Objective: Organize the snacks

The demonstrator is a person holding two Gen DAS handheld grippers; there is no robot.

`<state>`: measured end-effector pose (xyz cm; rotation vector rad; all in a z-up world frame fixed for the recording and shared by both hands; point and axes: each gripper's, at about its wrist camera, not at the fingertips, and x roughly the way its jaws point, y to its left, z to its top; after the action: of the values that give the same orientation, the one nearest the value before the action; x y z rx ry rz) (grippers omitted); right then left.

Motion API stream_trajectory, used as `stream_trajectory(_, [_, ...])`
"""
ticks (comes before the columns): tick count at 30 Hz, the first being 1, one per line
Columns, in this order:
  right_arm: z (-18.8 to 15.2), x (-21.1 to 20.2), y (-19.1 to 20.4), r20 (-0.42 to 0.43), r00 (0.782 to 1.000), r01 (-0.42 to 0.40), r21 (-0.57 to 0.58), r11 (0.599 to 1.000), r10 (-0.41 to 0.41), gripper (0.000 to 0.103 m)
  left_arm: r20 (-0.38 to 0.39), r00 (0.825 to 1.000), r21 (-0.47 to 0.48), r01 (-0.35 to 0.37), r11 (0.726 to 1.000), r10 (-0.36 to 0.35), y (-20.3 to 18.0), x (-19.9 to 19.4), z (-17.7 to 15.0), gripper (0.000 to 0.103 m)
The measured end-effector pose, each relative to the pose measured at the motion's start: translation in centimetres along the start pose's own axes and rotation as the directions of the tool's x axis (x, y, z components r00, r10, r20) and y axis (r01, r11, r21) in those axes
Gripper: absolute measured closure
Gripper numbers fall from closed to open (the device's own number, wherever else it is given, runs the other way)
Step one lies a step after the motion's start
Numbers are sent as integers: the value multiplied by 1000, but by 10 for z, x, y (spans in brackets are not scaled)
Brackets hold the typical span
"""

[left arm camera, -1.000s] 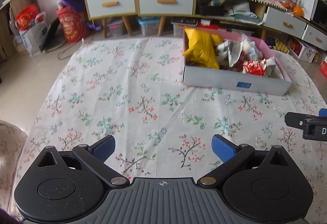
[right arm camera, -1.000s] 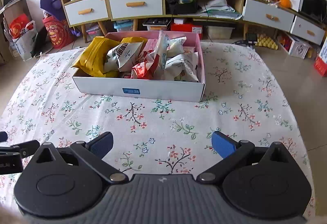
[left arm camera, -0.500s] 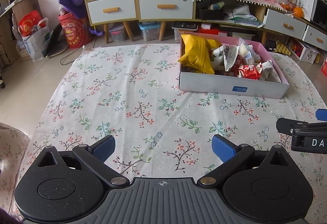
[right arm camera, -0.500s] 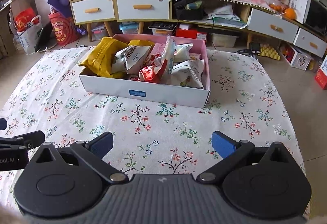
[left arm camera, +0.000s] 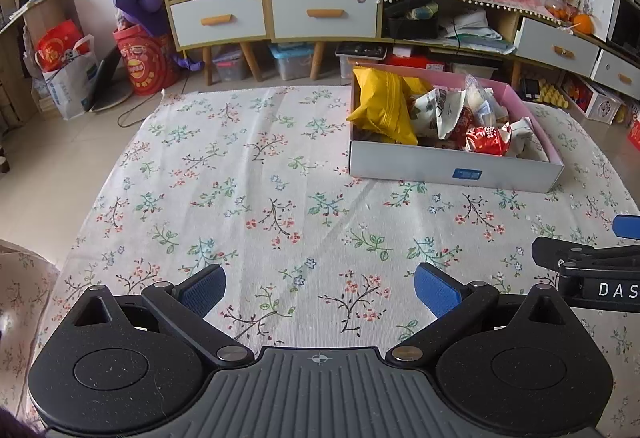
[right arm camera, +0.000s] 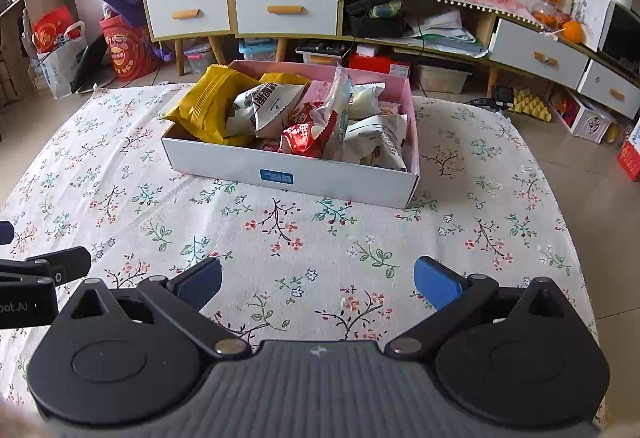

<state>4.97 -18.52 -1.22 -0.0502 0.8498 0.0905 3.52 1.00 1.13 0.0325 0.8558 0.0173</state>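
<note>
Both grippers are hovering over the floral tablecloth (left arm camera: 248, 166) with nothing between their blue pads. The left gripper (left arm camera: 320, 288) is spreading its jaws wide, and the right gripper (right arm camera: 318, 284) is doing the same. From the left wrist view, the snack box (left arm camera: 452, 168) is sitting at about two o'clock, well apart from the fingers; from the right wrist view it is lying near twelve o'clock. Inside it, a yellow bag (right arm camera: 208, 104) is leaning over the box's left end, a red packet (right arm camera: 306, 134) is resting near the front wall, and white packets (right arm camera: 378, 138) are crowding the right part. The right gripper's arm is poking in at three o'clock of the left view.
</note>
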Motion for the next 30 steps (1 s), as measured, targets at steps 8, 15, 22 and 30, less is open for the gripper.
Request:
stream_trajectory(8, [1, -1, 2, 6, 1000, -3, -5, 1000, 3, 0, 1, 1000, 3, 3, 1000, -3, -2, -1, 0, 1])
stream_trajectory(15, [2, -3, 3, 10, 1000, -5, -4, 1000, 5, 0, -3, 1000, 1, 6, 1000, -6, -4, -2, 0, 1])
stream_trajectory(22, [2, -4, 4, 7, 1000, -6, -4, 1000, 6, 0, -6, 1000, -3, 8, 1000, -8, -2, -2, 1, 2])
stream_trajectory(30, [2, -4, 3, 7, 1000, -6, -1, 1000, 6, 0, -6, 1000, -5, 5, 1000, -5, -3, -1, 2, 2])
